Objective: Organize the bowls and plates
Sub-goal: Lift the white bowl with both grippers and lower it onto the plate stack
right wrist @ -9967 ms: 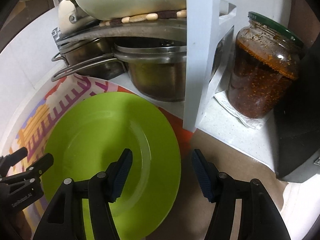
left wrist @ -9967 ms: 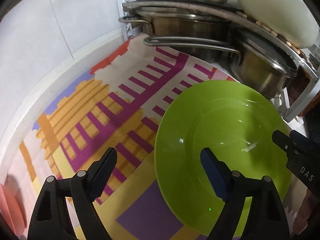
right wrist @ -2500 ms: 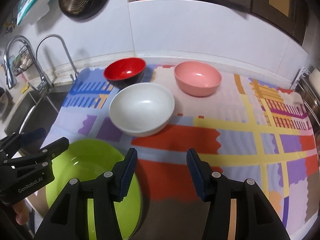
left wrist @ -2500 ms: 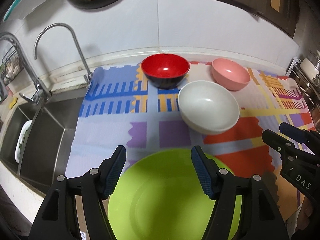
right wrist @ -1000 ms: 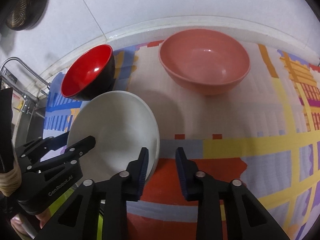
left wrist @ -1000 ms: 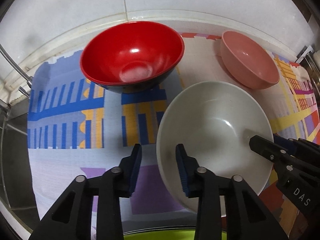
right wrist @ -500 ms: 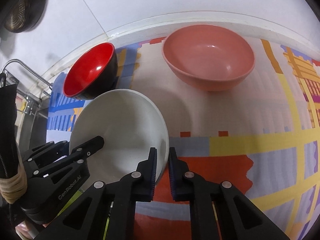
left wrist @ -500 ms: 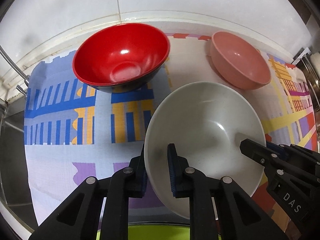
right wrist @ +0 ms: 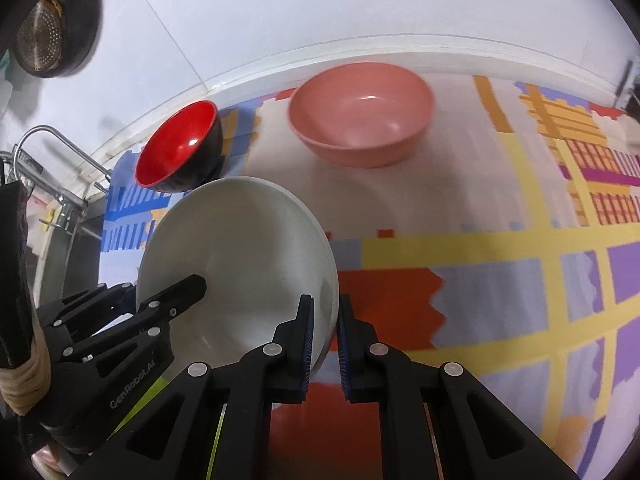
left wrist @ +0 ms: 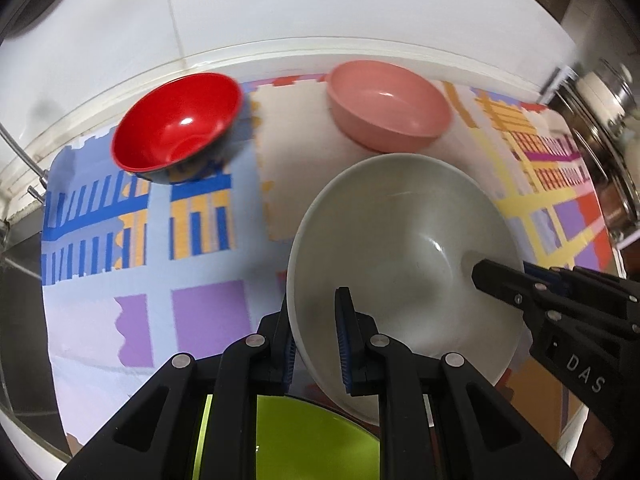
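Both claws pinch opposite rims of the wide white bowl point(left wrist: 404, 248): left gripper point(left wrist: 316, 340), right gripper point(right wrist: 323, 336). It sits above the near lime-green plate point(left wrist: 316, 440). The glossy red bowl point(left wrist: 178, 132) and matte pink bowl point(left wrist: 386, 110), far on the patterned mat point(left wrist: 120, 216), remain unsorted.

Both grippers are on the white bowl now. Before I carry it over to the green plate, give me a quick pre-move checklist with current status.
1. Left gripper shut on the rim of the large white bowl: ok.
2. Right gripper shut on the opposite rim: ok.
3. White bowl clear of the red bowl with black outside and the pink bowl: ok, apart from both.
4. White bowl lifted off the colourful patterned mat: cannot tell.
5. Lime green plate under the grippers, nothing visible on it: ok, though only partly in view.
6. White bowl empty: ok.
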A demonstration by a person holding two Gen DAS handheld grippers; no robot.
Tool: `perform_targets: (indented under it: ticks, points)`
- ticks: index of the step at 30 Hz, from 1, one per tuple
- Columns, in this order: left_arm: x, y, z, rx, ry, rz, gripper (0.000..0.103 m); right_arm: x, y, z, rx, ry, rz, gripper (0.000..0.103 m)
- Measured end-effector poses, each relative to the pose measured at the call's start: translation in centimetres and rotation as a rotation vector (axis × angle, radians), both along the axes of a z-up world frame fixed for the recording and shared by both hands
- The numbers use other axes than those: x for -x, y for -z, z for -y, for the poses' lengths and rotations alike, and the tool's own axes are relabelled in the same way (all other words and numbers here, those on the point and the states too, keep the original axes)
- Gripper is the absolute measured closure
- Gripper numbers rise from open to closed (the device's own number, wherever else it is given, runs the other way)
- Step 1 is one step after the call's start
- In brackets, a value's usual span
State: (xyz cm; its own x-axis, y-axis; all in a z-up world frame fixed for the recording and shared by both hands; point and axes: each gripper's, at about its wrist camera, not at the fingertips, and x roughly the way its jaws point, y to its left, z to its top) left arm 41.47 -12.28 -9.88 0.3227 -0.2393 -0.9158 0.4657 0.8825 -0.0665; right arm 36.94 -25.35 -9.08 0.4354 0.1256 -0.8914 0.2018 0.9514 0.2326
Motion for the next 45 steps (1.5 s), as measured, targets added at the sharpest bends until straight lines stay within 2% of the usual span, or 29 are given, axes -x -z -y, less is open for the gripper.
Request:
perform_targets:
  ticks: [10,22,34,45]
  points:
    - [4.7,-0.1,3.0,0.008,0.075,-0.020,0.084,4.5,-1.4,2.7,0.031,0.057,0.018,0.090]
    - [9.0,1.6,5.7,0.004,0.151,-0.076,0.084,10.0,-0.4,5.2,0.038,0.134,-0.025,0.090]
    - [10.9,3.1,8.0,-0.008,0.190,-0.114,0.084,13.0,1.1,7.4,0.046,0.178,-0.067,0.090]
    - [11.1,3.8,8.3,-0.027,0.189,-0.129,0.084,13.7,2.5,8.2,0.024,0.181,-0.102,0.090]
